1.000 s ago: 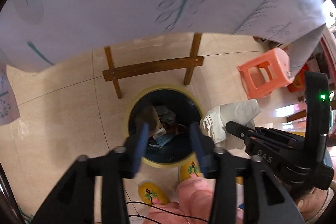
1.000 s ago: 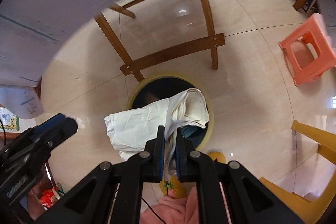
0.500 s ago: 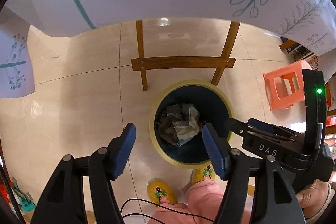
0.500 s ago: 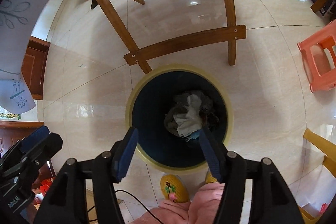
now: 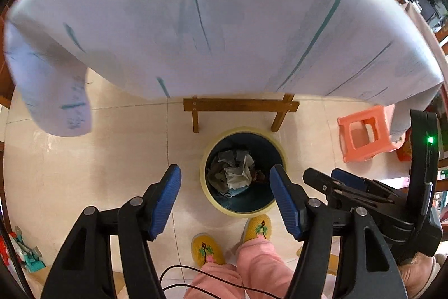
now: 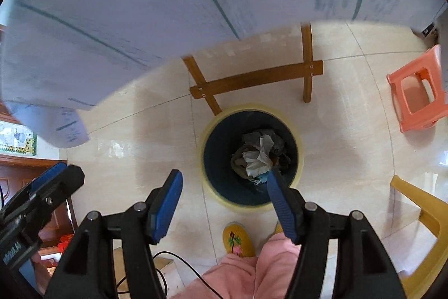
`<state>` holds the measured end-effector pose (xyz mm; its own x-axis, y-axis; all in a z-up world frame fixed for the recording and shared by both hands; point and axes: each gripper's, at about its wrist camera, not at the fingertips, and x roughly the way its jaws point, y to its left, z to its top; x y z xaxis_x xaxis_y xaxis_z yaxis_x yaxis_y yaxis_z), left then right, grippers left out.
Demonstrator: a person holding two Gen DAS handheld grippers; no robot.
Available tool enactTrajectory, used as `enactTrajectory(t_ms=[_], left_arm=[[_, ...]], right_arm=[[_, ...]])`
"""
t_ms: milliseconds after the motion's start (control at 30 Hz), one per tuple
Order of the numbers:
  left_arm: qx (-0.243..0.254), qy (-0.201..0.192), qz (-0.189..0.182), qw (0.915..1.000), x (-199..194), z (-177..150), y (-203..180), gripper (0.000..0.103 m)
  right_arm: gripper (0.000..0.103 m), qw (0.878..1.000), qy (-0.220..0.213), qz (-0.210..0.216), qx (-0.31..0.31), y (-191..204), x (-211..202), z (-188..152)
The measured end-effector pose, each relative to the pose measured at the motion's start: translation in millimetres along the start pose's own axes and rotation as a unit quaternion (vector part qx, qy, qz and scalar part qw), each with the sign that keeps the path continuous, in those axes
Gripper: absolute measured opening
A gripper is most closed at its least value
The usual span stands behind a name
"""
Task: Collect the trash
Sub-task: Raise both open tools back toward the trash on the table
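A round trash bin with a pale yellow rim [image 5: 243,131] [image 6: 252,107] stands on the tiled floor below both grippers. Crumpled white and grey trash [image 5: 236,173] [image 6: 257,156] lies inside it. My left gripper [image 5: 224,178] points down over the bin, open, with nothing between its blue pads. My right gripper [image 6: 224,181] hangs beside it, also open and empty. Each gripper shows in the other's view: the right gripper [image 5: 350,187] at the right, the left gripper [image 6: 50,181] at the left.
A table with a white, teal-patterned cloth [image 5: 224,18] fills the top of both views, with its wooden crossbar [image 5: 240,104] just behind the bin. An orange stool [image 5: 366,136] and a yellow chair [image 6: 420,203] stand to the right. The person's yellow slippers [image 5: 207,248] are beside the bin.
The right gripper opened and let go of the white crumpled piece, which now lies in the bin. The left jaws widened too. Both grippers rose, so the bin looks smaller.
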<state>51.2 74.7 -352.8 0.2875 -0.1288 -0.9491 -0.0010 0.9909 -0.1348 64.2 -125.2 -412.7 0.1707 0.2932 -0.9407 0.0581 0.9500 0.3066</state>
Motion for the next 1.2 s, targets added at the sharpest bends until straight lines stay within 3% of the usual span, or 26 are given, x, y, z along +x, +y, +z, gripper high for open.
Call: enactTrajectory(t_ms=[267, 600, 767, 933, 1200], left_arm=[[0.005, -0.045, 0.000, 0.9990, -117.1, 21.2, 2.3, 0.064], [0.041, -0.114, -0.010, 0.9925, -244.3, 26.4, -3.3, 0.068], [0.065, -0.145, -0.017, 0.9872, -285.3, 31.0, -10.0, 0.069], [0.076, -0.192, -0.032, 0.9779, -324.7, 41.2, -15.4, 0.076], [0.092, -0.218, -0.035, 0.9710, -347.9, 73.2, -34.0, 0.076]], right_arm=[[0.063, 0.999, -0.020, -0.005, -0.035, 44.3, -104.5, -8.1], [0.063, 0.993, -0.088, -0.015, -0.079, 86.7, -215.2, -22.1], [0.063, 0.988, -0.128, -0.016, -0.081, 104.0, -260.9, -29.3], [0.063, 0.980, -0.172, -0.031, -0.091, 114.6, -298.4, -21.6], [0.064, 0.966, -0.230, -0.049, -0.106, 121.5, -338.2, 0.2]])
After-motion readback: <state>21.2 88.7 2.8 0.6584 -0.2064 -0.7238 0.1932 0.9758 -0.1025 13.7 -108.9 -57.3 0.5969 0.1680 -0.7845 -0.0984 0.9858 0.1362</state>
